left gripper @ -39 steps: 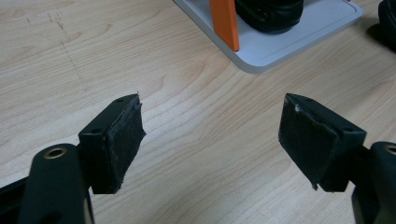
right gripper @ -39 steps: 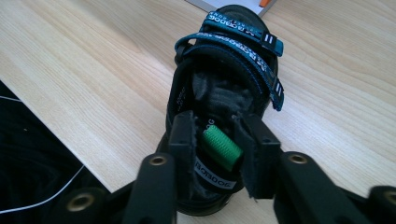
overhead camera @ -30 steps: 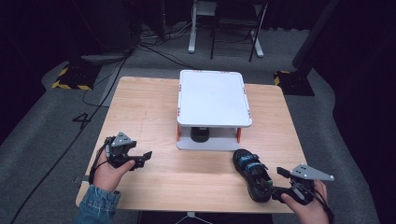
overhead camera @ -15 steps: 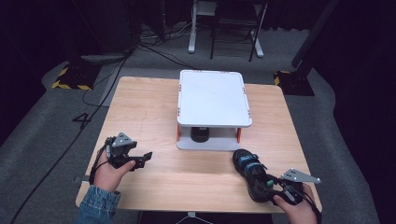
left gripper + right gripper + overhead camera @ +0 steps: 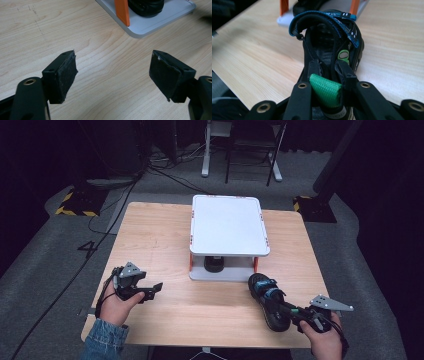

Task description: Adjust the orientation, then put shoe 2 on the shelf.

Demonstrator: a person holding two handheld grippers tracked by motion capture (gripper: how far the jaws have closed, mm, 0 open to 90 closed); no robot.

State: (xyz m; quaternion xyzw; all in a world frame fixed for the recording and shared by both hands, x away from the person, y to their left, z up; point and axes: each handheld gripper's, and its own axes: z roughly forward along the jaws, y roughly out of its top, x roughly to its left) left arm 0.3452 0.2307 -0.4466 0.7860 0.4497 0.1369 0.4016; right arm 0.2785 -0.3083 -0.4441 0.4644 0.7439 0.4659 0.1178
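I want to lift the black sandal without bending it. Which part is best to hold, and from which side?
Grip the heel end of the black sandal, at the green pull loop, coming from the near table edge. The heel points that way and its back is narrow enough for the jaws. The right hand-held gripper, whose jaws have just been closing, is clamped there.

The left gripper (image 5: 150, 290) rests low near the desk's (image 5: 160, 235) left front, jaws spread wide with nothing between them. The right gripper (image 5: 327, 72), at the right front corner, has just been closing; its jaws clamp the heel of a shoe (image 5: 267, 297).
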